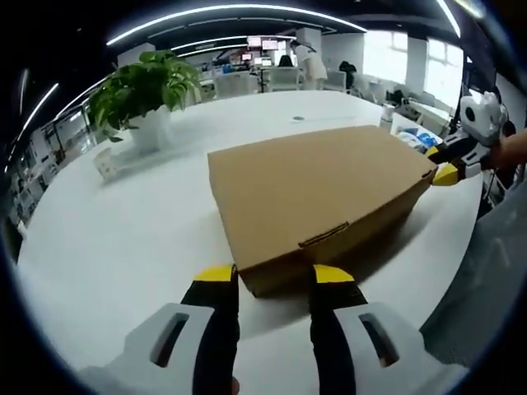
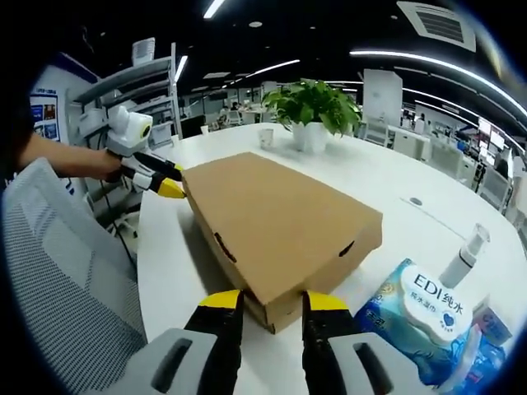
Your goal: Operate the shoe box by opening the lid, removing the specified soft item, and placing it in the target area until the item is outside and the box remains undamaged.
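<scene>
The closed shoe box (image 1: 317,197) lies on the white table (image 1: 123,239). The left gripper (image 1: 275,276) and right gripper (image 2: 263,298) sit at opposite corners, jaws released

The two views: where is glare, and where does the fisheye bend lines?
Left gripper view: bright windows wash out the top right; the table edge curves strongly. Right gripper view: ceiling light strips bend into arcs; the box casts a soft shadow at its left side.

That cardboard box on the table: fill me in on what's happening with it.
A person holds a two-jaw gripper in each hand, one at each end of the closed cardboard shoe box on the white table. The left gripper and the right gripper are open, their yellow tips at opposite box corners. The lid is still down, so nothing is out yet. A potted plant and a wipes pack sit nearby.
</scene>
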Available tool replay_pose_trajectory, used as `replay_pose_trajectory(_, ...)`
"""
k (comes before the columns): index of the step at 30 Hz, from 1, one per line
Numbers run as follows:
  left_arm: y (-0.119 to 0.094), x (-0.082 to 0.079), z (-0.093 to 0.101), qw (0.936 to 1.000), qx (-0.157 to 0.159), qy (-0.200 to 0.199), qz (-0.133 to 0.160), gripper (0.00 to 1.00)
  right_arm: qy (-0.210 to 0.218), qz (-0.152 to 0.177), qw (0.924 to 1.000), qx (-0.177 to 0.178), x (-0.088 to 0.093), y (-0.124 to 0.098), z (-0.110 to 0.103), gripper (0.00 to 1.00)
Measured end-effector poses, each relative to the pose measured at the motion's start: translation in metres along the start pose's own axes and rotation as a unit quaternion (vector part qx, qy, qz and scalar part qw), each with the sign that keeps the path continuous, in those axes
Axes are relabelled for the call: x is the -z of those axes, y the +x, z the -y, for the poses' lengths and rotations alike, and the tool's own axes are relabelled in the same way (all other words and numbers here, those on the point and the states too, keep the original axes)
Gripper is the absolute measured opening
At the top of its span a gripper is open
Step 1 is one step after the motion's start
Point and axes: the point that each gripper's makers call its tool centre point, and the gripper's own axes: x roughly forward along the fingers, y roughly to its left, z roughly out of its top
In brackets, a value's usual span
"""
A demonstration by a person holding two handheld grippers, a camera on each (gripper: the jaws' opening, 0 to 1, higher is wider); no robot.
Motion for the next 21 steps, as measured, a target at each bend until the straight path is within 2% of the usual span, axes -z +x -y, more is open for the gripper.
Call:
replay_pose_trajectory(10, 0.004, -0.001, -0.001, 1.0, 0.003, 0.006, -0.007, 0.3, 0.001, 0.001, 1.0, 0.004, -0.001, 0.001, 0.003, 0.24)
replay_pose_trajectory(21, 0.021, -0.015, -0.005, 0.9999, 0.004, 0.008, -0.013, 0.3, 0.006, -0.002, 0.9998, 0.016, -0.007, 0.008, 0.021, 0.24)
